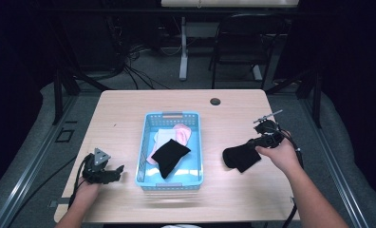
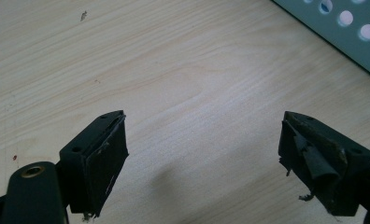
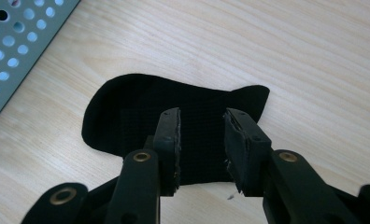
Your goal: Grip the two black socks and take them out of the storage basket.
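Observation:
A black sock [image 1: 240, 156] [image 3: 136, 107] lies flat on the wooden table, to the right of a blue perforated basket [image 1: 172, 115]. My right gripper [image 1: 255, 144] [image 3: 202, 114] hangs over the sock's near end. Its jaws stand apart and the pads do not press on the fabric. Inside the basket, another black sock [image 1: 169, 156] rests on top of a pink one [image 1: 181, 132] and a white one [image 1: 163, 137]. My left gripper [image 1: 117, 171] [image 2: 202, 115] is open over bare wood left of the basket, with nothing between its fingers.
The basket wall [image 2: 342, 32] [image 3: 15, 42] shows at the edge of both gripper views. A round cable hole [image 1: 215, 101] sits near the table's far edge. Beyond the table stand a dark chair [image 1: 243, 42] and a desk leg [image 1: 183, 47].

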